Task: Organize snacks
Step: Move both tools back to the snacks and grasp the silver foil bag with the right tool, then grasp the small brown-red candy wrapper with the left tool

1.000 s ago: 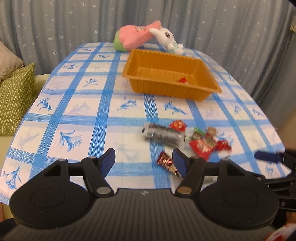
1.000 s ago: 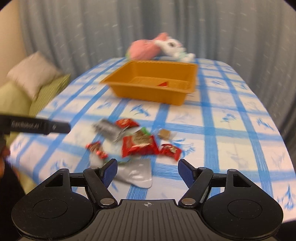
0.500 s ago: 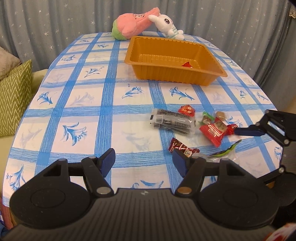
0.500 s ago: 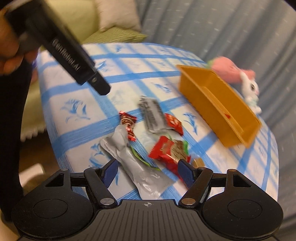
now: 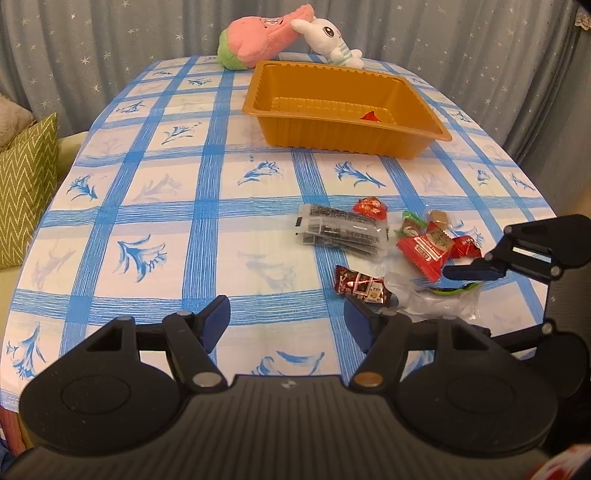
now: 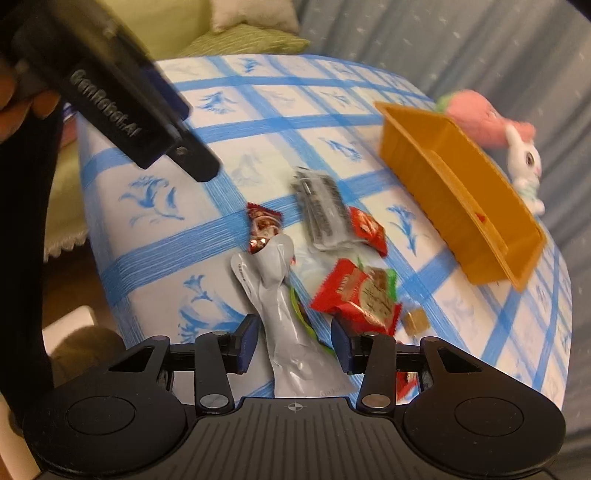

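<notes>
Near the table's front edge, a silver pouch [image 6: 284,325] lies lengthwise between the pads of my right tongs [image 6: 291,343]. Their jaws have just been closing in on it; gaps still show on both sides, so no grip yet. A green strip peeks from beneath the pouch. Touching its far tip: a brown-red candy wrapper [image 6: 263,229]. Just beside it on the right, a red biscuit packet [image 6: 356,295], with a small tan sweet [image 6: 415,319] by that. Farther out, a clear pack with black print [image 6: 323,210], a small red wrapper [image 6: 367,229] against it.

My left tongs [image 5: 286,321] hover over bare checked cloth, jaws moderately wide, nothing between them.

Well apart, toward the table's [image 5: 166,206] far end, stands the orange tray [image 5: 332,129], one red piece [image 5: 371,116] inside. Behind it, a pink plush [image 5: 266,33] and a white bunny plush [image 5: 328,35], in front of a grey starred curtain [image 5: 110,40]. Green cushion [image 5: 26,192] off the left side.
</notes>
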`<state>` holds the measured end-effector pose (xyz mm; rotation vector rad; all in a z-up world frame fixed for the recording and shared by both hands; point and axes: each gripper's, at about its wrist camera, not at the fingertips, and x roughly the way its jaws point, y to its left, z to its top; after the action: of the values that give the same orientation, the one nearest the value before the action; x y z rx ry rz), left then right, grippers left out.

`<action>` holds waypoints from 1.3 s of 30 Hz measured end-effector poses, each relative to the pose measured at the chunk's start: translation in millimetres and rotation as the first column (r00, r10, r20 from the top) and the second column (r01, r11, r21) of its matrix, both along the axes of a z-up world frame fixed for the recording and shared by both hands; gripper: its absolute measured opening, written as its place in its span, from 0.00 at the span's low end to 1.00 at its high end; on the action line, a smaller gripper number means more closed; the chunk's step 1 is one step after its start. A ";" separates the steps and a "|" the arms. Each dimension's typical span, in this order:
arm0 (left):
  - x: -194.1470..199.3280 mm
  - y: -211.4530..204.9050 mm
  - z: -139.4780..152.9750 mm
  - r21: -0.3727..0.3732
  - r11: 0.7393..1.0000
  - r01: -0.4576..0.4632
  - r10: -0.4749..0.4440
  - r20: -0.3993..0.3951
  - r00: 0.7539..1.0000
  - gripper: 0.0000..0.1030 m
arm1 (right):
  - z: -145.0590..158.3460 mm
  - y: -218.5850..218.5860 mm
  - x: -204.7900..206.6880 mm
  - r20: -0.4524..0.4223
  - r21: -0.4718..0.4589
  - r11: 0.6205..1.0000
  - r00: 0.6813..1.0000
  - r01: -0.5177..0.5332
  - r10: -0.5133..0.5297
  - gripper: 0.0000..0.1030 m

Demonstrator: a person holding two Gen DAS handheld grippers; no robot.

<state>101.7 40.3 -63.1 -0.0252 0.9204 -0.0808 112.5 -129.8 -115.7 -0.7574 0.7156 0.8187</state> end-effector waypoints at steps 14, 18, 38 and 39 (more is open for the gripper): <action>3.5 -8.8 -2.0 0.001 1.000 0.005 -0.005 -0.013 1.000 0.63 | 14.9 -24.4 -3.1 -0.087 0.156 0.976 0.987 0.150 -0.138 0.25; 6.5 -14.8 -2.7 -0.002 1.000 0.012 -0.012 -0.012 1.000 0.63 | 31.8 -41.0 -3.5 -0.119 0.257 0.936 0.969 0.239 -0.215 0.25; 44.6 -73.0 -40.7 0.205 0.840 0.503 -0.507 -0.039 0.861 0.41 | 41.5 -98.9 29.0 -0.268 0.456 0.678 0.816 0.576 -0.512 0.25; 45.9 -73.1 -40.8 0.202 0.835 0.511 -0.514 -0.043 0.857 0.41 | 42.3 -100.8 29.3 -0.272 0.469 0.666 0.812 0.581 -0.517 0.25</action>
<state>147.6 -32.8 -103.9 0.4215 0.8990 -0.4861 141.8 -230.6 -73.4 0.0408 0.7194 0.4548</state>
